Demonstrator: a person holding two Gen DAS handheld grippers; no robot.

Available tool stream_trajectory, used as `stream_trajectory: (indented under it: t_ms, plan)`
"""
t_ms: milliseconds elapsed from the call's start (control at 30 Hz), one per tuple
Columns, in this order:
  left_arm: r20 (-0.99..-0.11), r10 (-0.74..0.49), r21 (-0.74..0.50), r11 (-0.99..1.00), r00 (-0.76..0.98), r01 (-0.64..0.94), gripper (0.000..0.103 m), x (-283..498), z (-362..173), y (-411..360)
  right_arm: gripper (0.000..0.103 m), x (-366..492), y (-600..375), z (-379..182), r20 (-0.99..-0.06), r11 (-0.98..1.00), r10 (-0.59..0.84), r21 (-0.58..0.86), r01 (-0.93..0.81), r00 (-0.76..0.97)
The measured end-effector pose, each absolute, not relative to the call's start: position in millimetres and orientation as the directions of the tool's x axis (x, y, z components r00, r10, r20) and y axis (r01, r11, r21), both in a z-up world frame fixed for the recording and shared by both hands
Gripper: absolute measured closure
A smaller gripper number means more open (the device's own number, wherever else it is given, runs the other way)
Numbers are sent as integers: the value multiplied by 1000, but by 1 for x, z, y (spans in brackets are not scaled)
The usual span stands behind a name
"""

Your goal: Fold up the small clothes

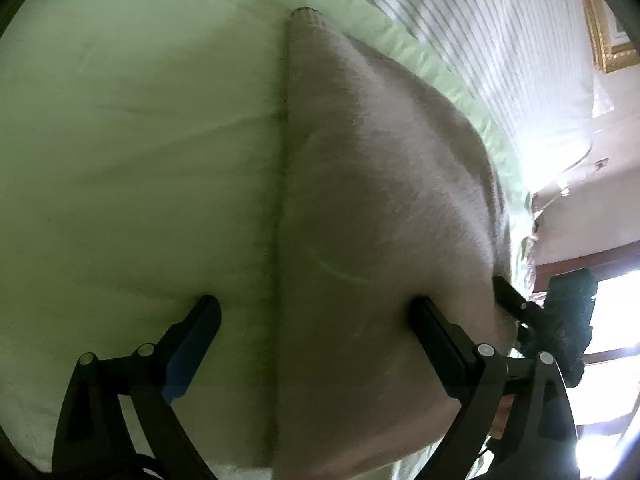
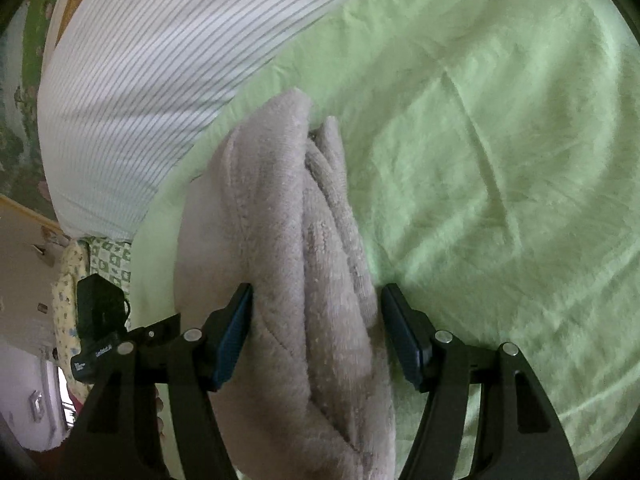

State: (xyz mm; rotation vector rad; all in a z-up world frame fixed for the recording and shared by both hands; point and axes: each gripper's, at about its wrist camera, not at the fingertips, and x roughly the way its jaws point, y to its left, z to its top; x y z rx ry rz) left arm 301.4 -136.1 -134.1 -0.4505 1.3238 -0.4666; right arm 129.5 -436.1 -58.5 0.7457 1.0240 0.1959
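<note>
A beige fleecy garment (image 1: 380, 208) lies folded on a light green bed sheet (image 1: 120, 140). In the left wrist view my left gripper (image 1: 316, 304) is open, its jaws wide apart, with the garment's folded edge between them. In the right wrist view the garment (image 2: 288, 248) shows as a thick folded bundle with several layers. My right gripper (image 2: 316, 296) is open, its jaws standing on either side of the bundle's near end without squeezing it. The right gripper also shows in the left wrist view (image 1: 560, 312) at the garment's right edge.
A white striped pillow or cover (image 2: 132, 72) lies along the far edge of the green sheet (image 2: 500, 160). A gold picture frame (image 1: 604, 40) hangs on the wall. A bright window (image 1: 612, 320) is at the right. The left gripper's body (image 2: 100, 320) shows at the left.
</note>
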Motion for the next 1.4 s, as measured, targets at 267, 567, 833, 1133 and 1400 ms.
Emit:
stream_trajectory:
  t_ms: [267, 567, 833, 1133, 1400]
  plan:
    - [-733, -658, -655, 751, 173, 86, 37, 297, -143, -145, 58, 132, -435, -62, -677, 713, 524, 681, 167, 517]
    - [-676, -696, -689, 713, 242, 130, 65, 277, -113, -117, 71, 122, -412, -36, -649, 714, 513, 686, 140, 562]
    - [-663, -649, -663, 740, 373, 110, 67, 234, -71, -40, 72, 114, -341, -18, -590, 687, 593, 726, 39, 548]
    - [-686, -554, -611, 790, 472, 39, 67, 173, -56, 60, 72, 121, -238, -25, -550, 645, 710, 759, -91, 441]
    - [-727, -506, -579, 815, 464, -19, 67, 138, -81, 97, 72, 114, -197, -44, -591, 661, 726, 741, -118, 353]
